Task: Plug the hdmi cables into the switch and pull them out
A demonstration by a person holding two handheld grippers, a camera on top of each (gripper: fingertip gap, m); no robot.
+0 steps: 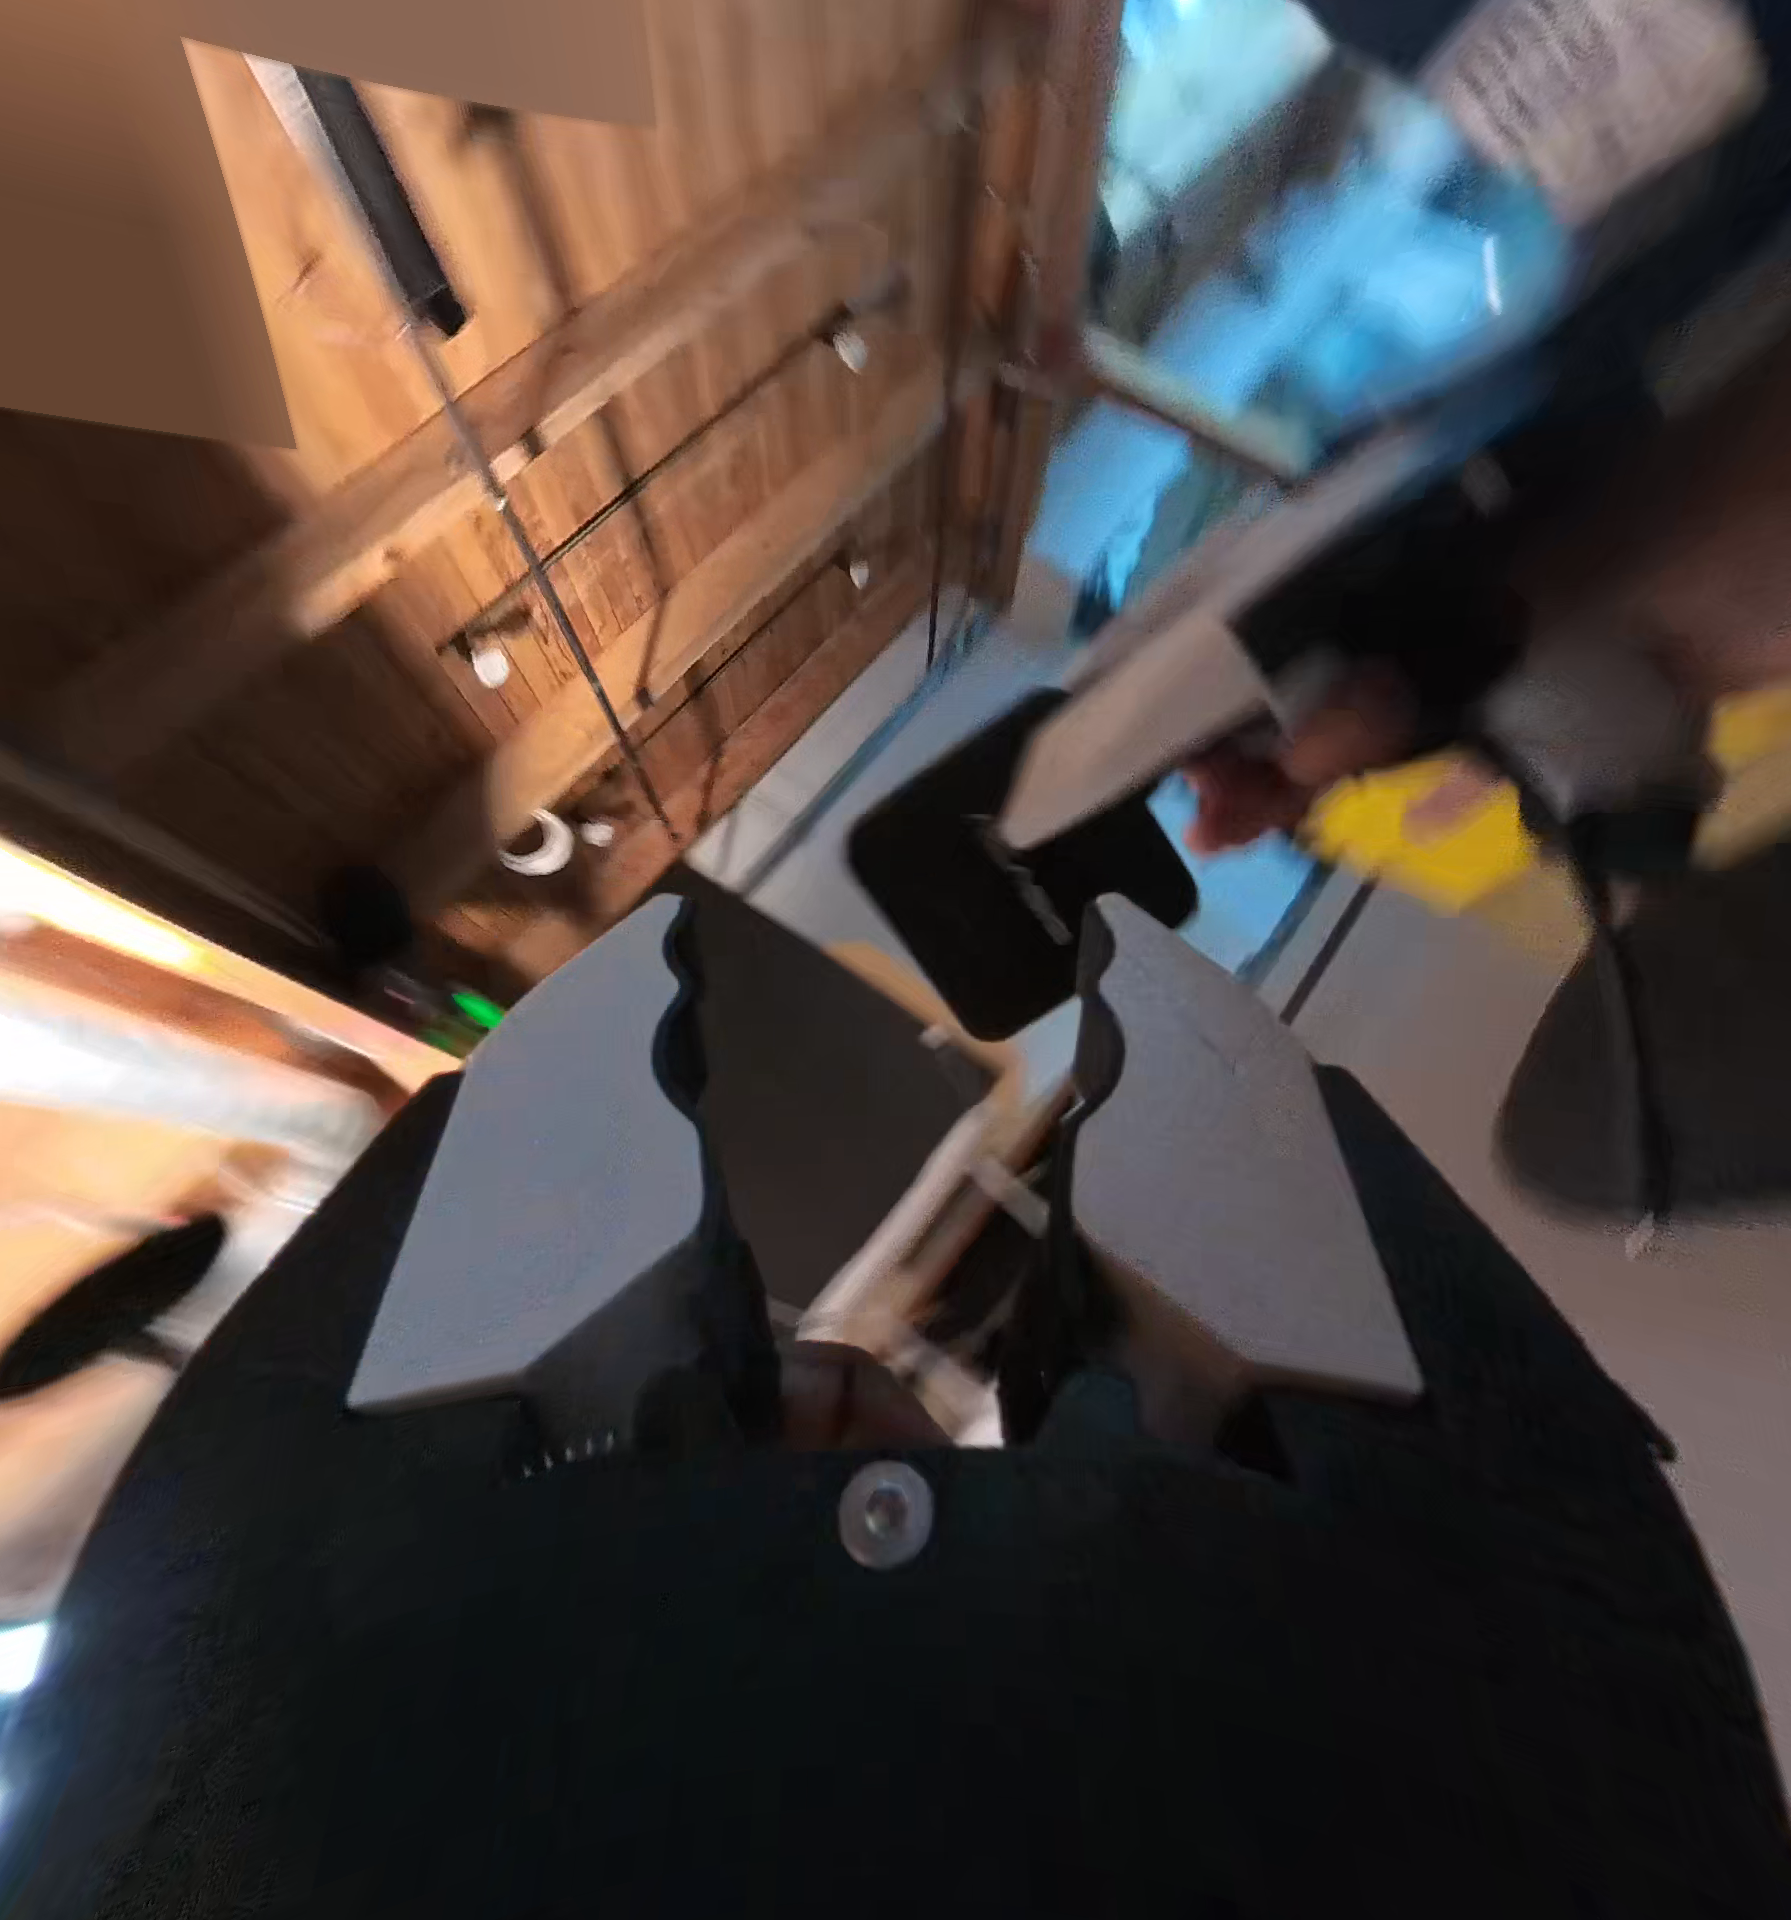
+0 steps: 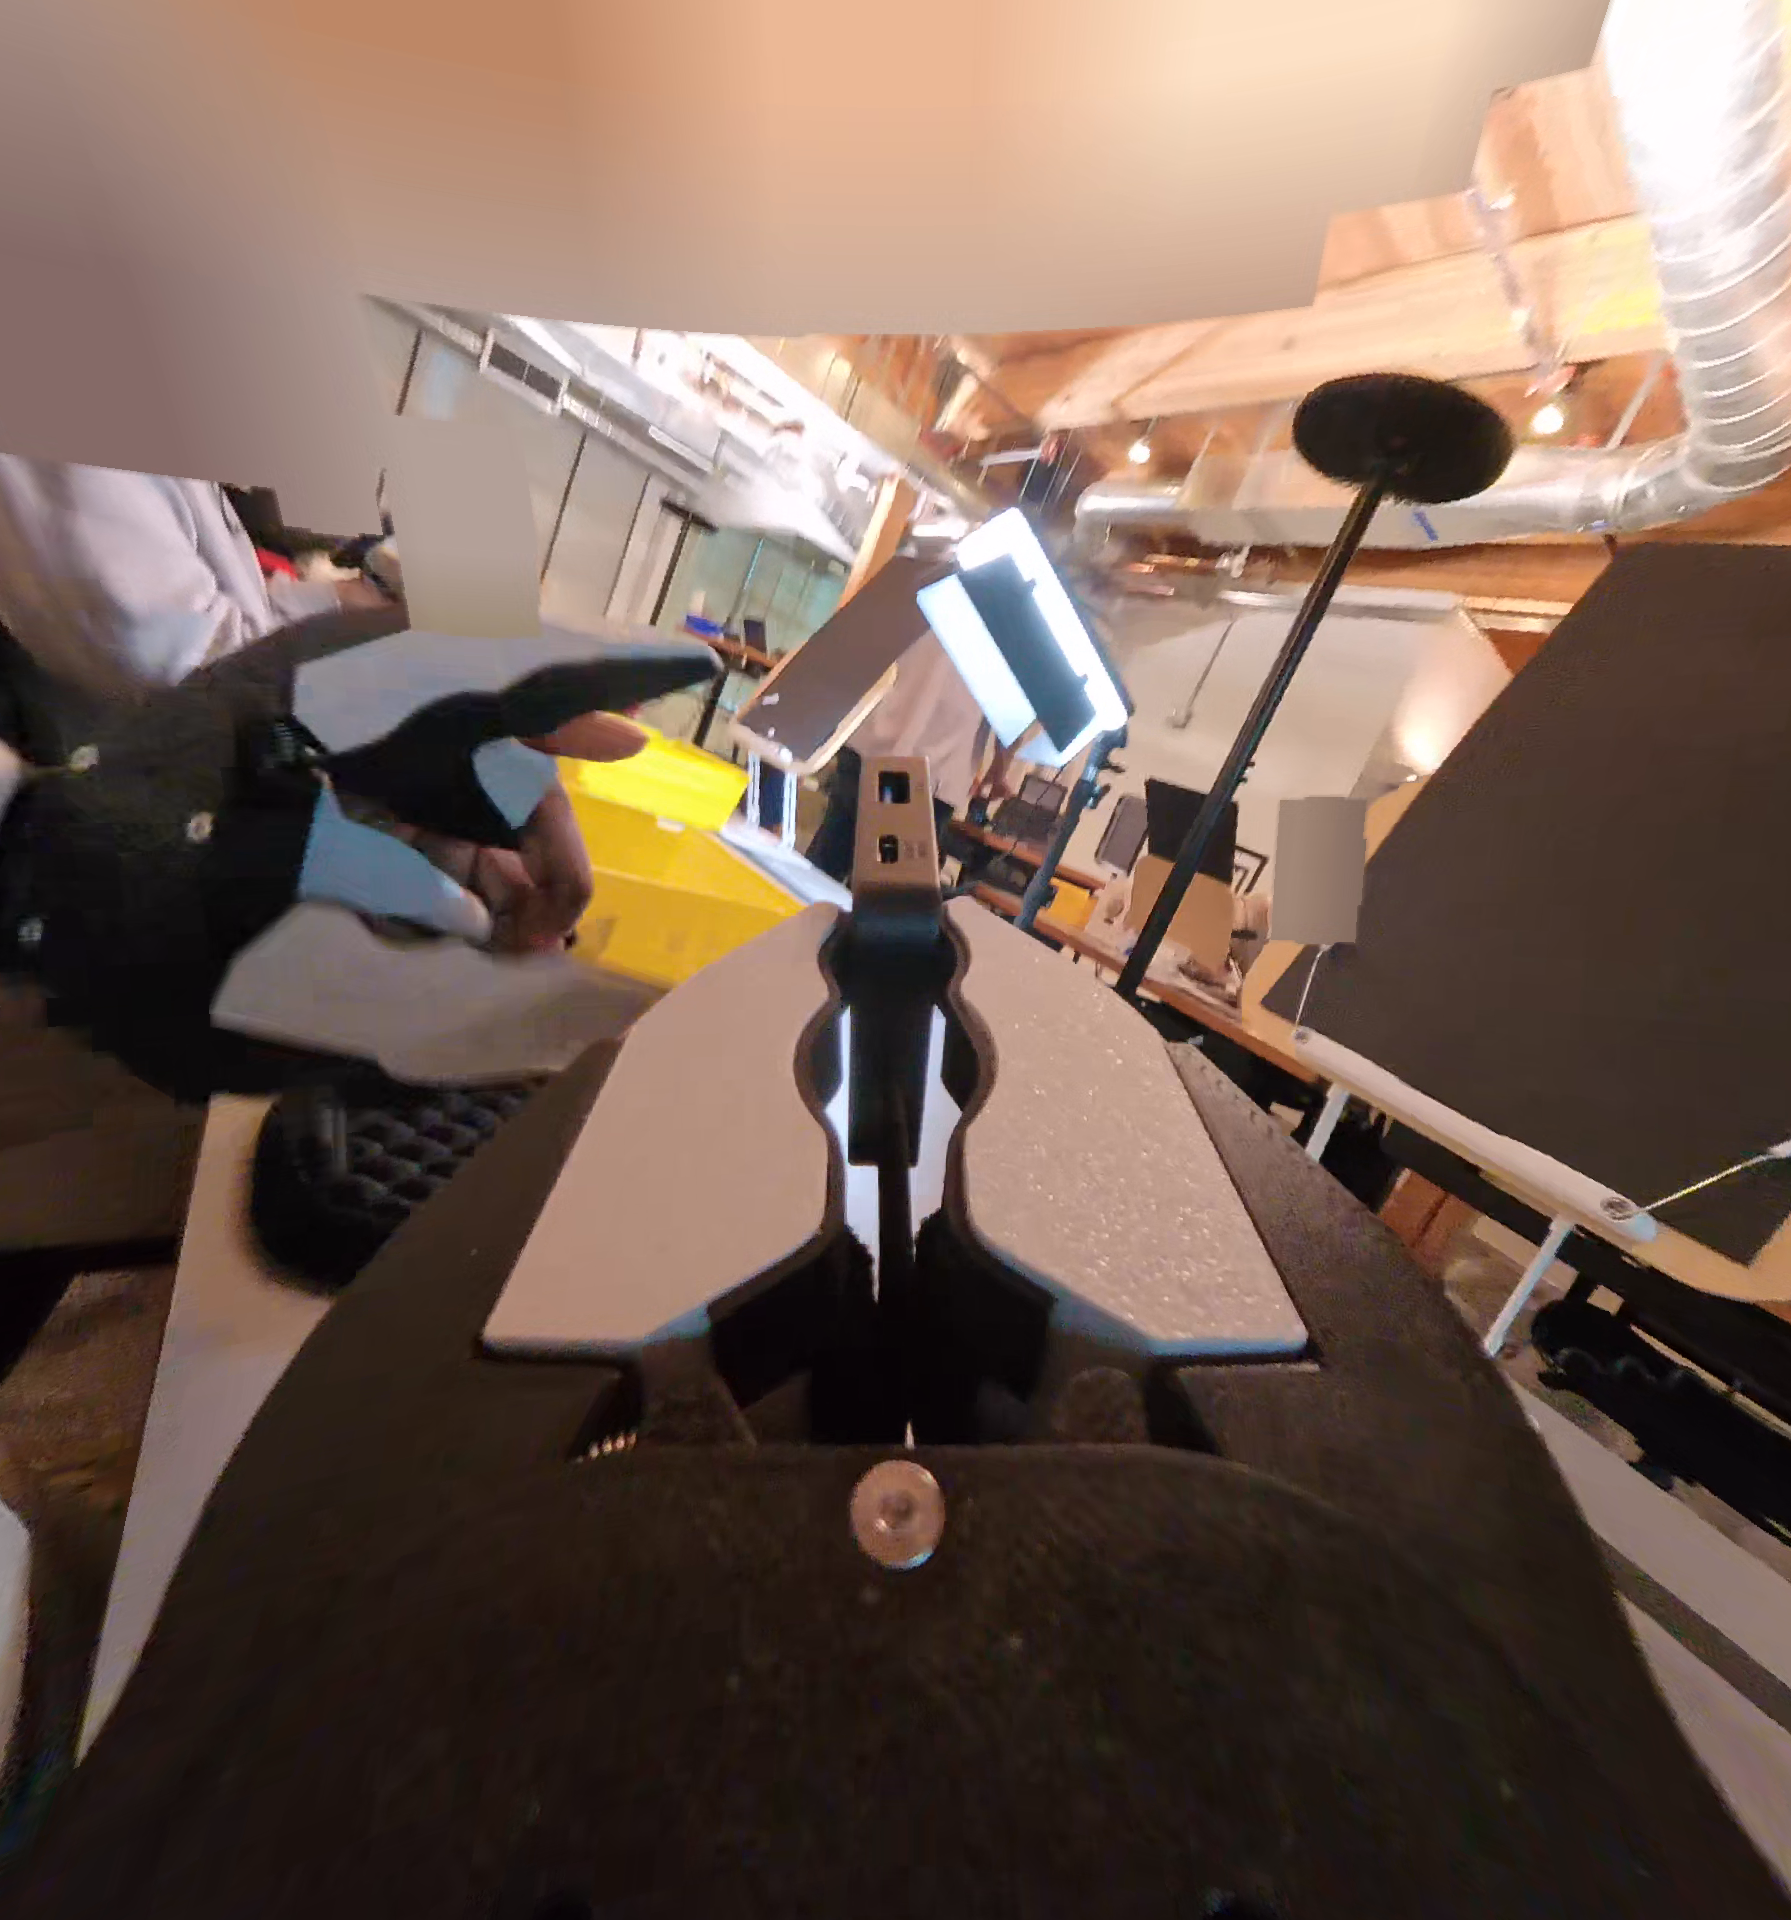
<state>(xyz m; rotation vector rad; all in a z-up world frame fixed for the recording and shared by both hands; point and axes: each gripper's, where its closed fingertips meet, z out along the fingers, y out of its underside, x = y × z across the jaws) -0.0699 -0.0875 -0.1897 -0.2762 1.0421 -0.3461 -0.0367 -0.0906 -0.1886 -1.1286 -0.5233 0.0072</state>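
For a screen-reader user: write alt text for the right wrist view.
The right gripper is shut on an HDMI cable, its metal plug pointing up and away into a workshop. The left gripper shows at left, open, in a person's hand, with yellow bins behind.

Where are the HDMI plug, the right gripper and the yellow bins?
HDMI plug (image 2: pixel 896 831): right wrist view, on its metal end.
right gripper (image 2: pixel 891 925): right wrist view, between its fingertips.
yellow bins (image 2: pixel 678 883): right wrist view, on a side wall.
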